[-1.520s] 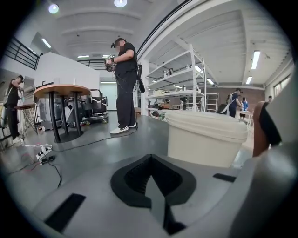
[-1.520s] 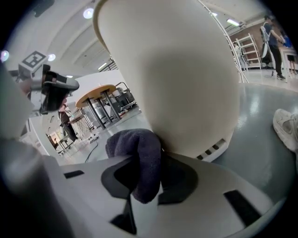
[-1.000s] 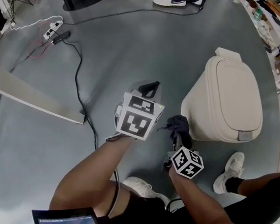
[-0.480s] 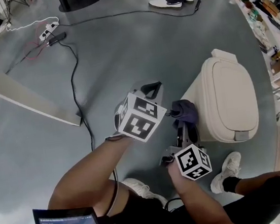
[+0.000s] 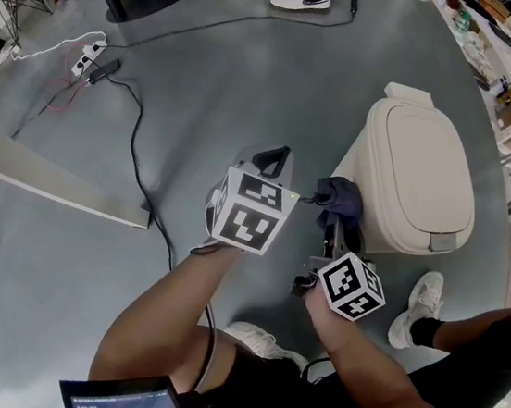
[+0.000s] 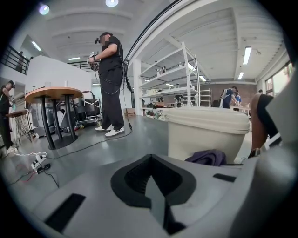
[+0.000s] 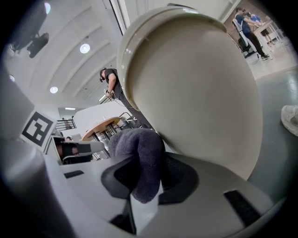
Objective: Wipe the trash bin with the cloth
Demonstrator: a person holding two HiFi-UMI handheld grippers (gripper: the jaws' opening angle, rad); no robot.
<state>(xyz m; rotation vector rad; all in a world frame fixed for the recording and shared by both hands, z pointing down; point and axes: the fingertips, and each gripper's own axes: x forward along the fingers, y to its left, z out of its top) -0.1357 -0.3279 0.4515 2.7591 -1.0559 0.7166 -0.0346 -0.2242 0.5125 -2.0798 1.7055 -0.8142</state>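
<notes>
The right gripper [image 5: 336, 233] pinches a dark grey cloth [image 5: 340, 197], which seems to touch the side wall of the beige trash bin [image 5: 420, 177]. The left gripper [image 5: 272, 162] hovers just beside, jaws pressed together on nothing.

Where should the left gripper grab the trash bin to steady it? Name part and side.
Take the trash bin by the overhanging rim of its lid, coming level from the side facing the left gripper, beside the cloth. The body is broad and smooth, probably too wide for the jaws; the rim juts as a thin lip.
</notes>
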